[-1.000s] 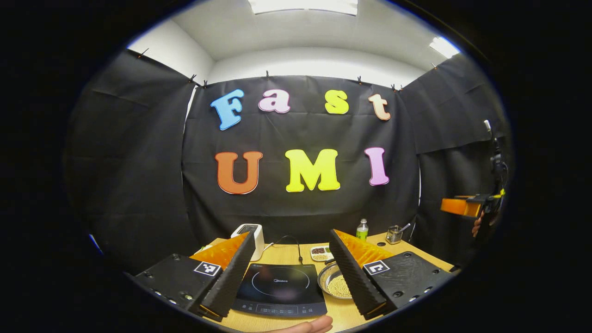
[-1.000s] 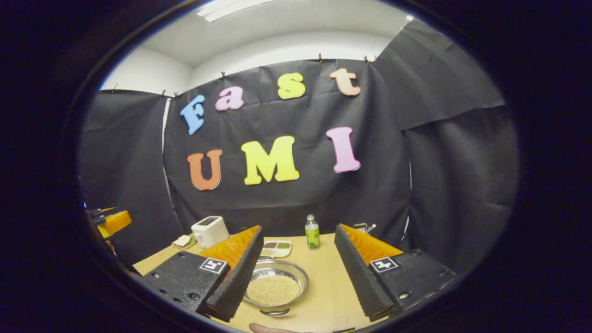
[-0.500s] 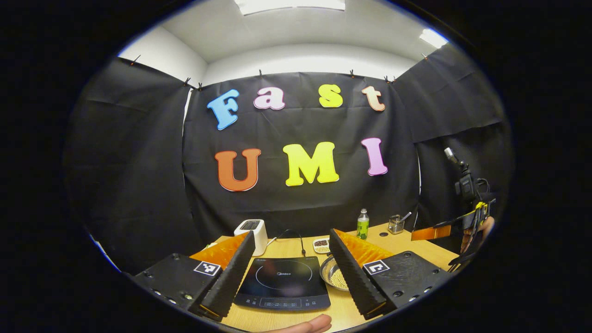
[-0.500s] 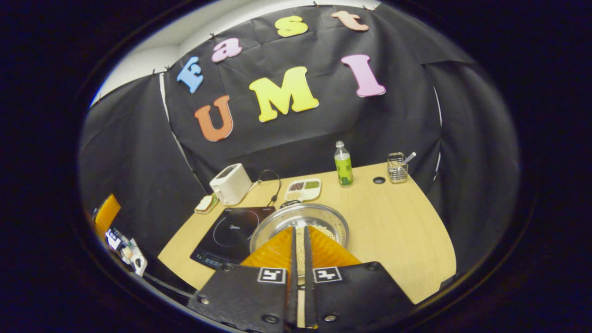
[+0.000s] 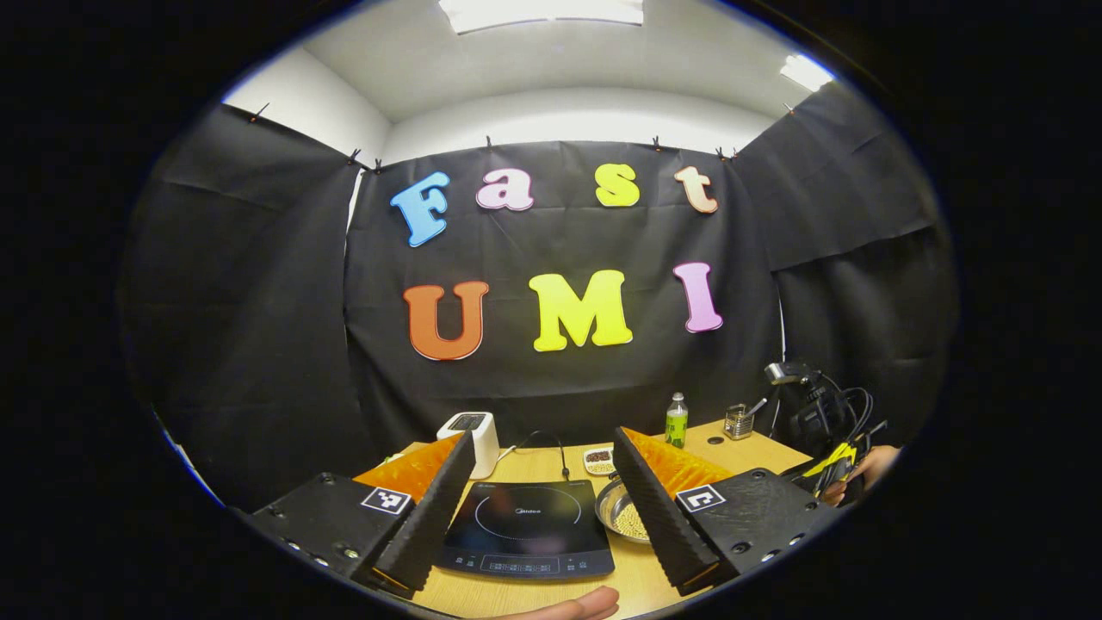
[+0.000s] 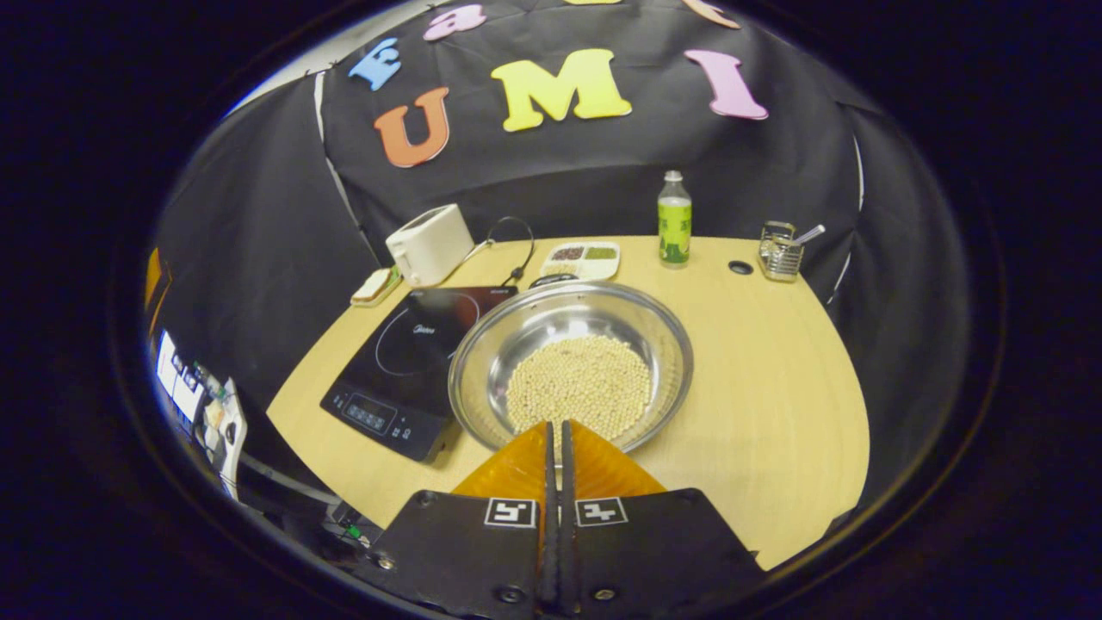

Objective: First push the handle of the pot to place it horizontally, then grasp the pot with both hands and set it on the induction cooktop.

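Steel and full of pale beans, the pot (image 6: 572,370) sits at the centre of the right gripper view on the wooden table (image 6: 775,387), its near rim just above the tips of the right gripper (image 6: 555,430), whose orange fingers are pressed together with nothing between them. Left of the pot in that view lies the black induction cooktop (image 6: 405,353), its edge beside the pot's rim. In the left gripper view the left gripper (image 5: 538,482) is spread wide and holds nothing, with the cooktop (image 5: 525,525) low in the frame between its fingers and the pot (image 5: 622,517) partly hidden behind the right-hand finger.
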Demonstrator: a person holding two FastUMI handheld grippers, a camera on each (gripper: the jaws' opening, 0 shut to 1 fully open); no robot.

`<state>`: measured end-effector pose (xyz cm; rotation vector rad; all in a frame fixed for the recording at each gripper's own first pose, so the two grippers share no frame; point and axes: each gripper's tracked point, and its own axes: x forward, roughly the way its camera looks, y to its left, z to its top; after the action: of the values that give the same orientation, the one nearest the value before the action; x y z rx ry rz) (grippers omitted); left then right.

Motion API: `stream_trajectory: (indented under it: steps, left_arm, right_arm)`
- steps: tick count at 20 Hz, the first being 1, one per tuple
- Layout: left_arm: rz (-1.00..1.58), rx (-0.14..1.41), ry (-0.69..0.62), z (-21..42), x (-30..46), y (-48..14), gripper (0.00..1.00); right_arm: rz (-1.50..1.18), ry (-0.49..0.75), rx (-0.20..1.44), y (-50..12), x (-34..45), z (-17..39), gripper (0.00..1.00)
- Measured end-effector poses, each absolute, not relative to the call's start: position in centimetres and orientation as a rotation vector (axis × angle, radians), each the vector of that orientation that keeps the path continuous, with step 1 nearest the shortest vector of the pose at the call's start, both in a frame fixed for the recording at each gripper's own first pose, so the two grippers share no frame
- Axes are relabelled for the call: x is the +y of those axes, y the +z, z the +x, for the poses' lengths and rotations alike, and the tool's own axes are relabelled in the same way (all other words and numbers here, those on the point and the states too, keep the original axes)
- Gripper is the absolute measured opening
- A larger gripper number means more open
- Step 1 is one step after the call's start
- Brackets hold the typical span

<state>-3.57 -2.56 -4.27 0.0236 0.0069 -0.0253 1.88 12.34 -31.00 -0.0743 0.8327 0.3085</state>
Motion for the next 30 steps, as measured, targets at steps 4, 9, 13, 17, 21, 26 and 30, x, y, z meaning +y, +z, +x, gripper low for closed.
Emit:
stream_trajectory:
  steps: [4, 9, 13, 17, 21, 26, 30]
  left_arm:
    - [0.024, 0.020, -0.024, -3.5, -2.7, -4.9, 0.96]
    - [-0.011, 0.006, -0.014, -4.0, -2.4, -4.9, 0.96]
    - [-0.030, 0.005, 0.000, -3.6, -2.3, -5.3, 0.96]
    - [-0.050, 0.039, 0.000, -2.3, -2.9, -6.3, 0.96]
    - [-0.086, 0.036, -0.029, -0.2, -3.9, -5.3, 0.96]
    - [-0.077, 0.032, -0.050, 1.8, -5.3, -5.0, 0.96]
    - [-0.073, 0.024, -0.041, 2.9, -5.8, -4.8, 0.96]
  right_arm:
    - [-0.130, 0.340, 0.908, -34.7, 13.6, 0.5, 0.04]
    - [-0.114, 0.366, 0.968, -37.9, 14.5, -0.2, 0.04]
    - [-0.081, 0.399, 0.978, -38.7, 14.6, -0.5, 0.04]
    - [-0.068, 0.403, 0.974, -39.4, 14.0, -0.8, 0.04]
    - [-0.044, 0.411, 0.972, -39.5, 12.4, -0.7, 0.01]
    - [-0.047, 0.410, 0.970, -39.3, 10.1, 0.0, 0.02]
    - [-0.067, 0.405, 0.975, -39.2, 8.5, 1.1, 0.04]
